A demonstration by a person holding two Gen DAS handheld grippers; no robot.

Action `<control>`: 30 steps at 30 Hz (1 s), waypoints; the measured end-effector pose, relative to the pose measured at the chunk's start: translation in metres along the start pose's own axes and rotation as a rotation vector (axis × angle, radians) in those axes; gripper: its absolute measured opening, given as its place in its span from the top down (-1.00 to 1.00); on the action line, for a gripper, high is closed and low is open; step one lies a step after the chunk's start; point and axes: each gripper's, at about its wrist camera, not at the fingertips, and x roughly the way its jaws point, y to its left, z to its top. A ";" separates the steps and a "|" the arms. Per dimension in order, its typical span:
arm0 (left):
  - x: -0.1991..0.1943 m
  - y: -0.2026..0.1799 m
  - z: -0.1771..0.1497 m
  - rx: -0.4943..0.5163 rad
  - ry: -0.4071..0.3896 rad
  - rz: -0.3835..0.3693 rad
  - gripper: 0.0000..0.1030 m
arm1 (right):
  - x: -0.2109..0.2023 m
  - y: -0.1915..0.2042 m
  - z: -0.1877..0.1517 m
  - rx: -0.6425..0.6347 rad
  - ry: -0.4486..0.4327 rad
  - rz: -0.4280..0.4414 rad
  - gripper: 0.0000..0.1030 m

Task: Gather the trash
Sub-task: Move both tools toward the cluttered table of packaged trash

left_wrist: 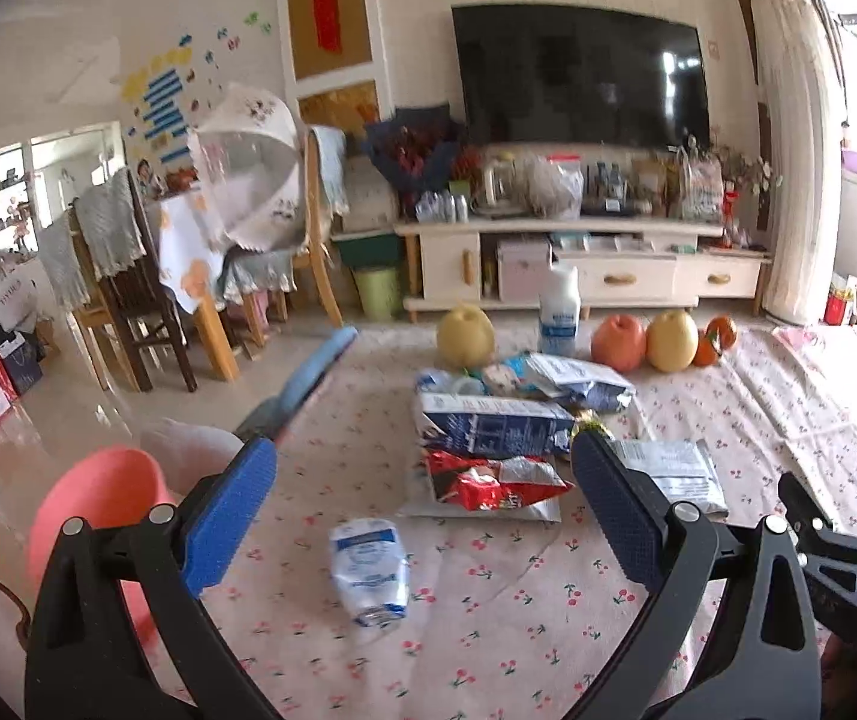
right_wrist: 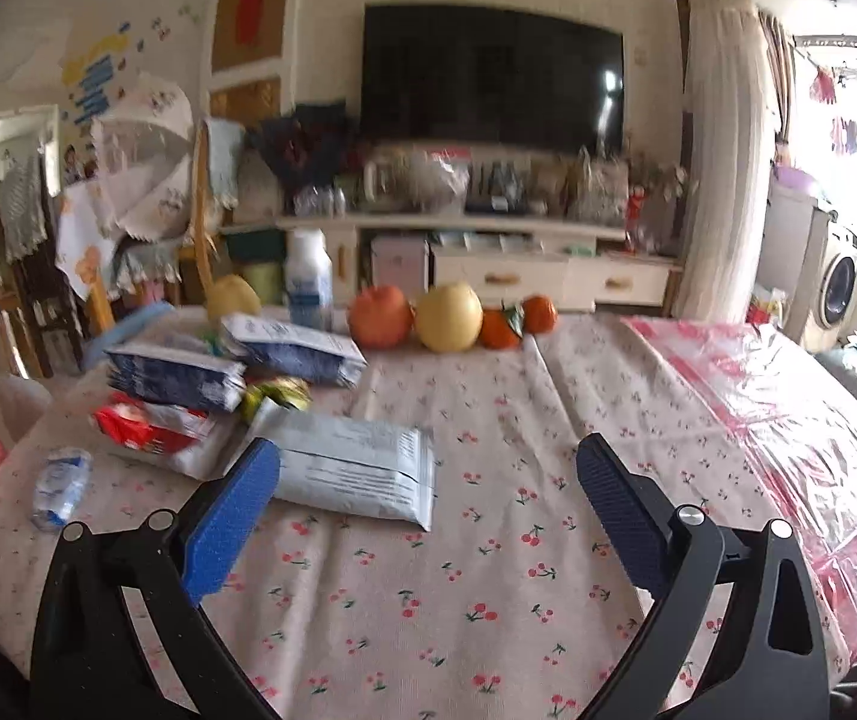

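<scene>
Trash lies on the cherry-print tablecloth [left_wrist: 488, 630]: a crushed plastic bottle [left_wrist: 369, 570], a red snack wrapper [left_wrist: 488, 480], a blue milk carton [left_wrist: 491, 426], a silver-blue bag [left_wrist: 578, 378] and a grey-white pouch [left_wrist: 668, 474]. My left gripper [left_wrist: 422, 468] is open and empty, above the bottle and wrapper. A pink bin [left_wrist: 98, 516] stands at the left. In the right wrist view my right gripper [right_wrist: 428, 468] is open and empty, just in front of the grey-white pouch [right_wrist: 356, 468]; the carton [right_wrist: 176, 375], wrapper [right_wrist: 152, 426] and bottle [right_wrist: 59, 486] lie to its left.
Fruit lines the table's far edge: a pear [left_wrist: 465, 336], an apple [left_wrist: 619, 342], another pear [left_wrist: 671, 339] and tangerines [left_wrist: 716, 339]. An upright white bottle [left_wrist: 559, 309] stands there. A blue dustpan-like object [left_wrist: 308, 378] is at the left. Pink plastic sheet [right_wrist: 788, 408] covers the right side.
</scene>
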 end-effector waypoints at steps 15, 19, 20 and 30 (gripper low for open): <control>-0.074 0.049 -0.005 -0.014 -0.076 0.034 -0.92 | -0.089 0.033 -0.017 -0.060 -0.125 0.029 -0.90; -0.083 0.056 -0.009 -0.015 -0.088 0.043 -0.92 | -0.105 0.040 -0.021 -0.083 -0.159 0.034 -0.90; -0.086 0.058 -0.009 -0.017 -0.091 0.045 -0.92 | -0.108 0.043 -0.022 -0.089 -0.165 0.036 -0.90; -0.102 0.072 -0.014 -0.024 -0.110 0.068 -0.92 | -0.127 0.047 -0.028 -0.104 -0.190 0.042 -0.91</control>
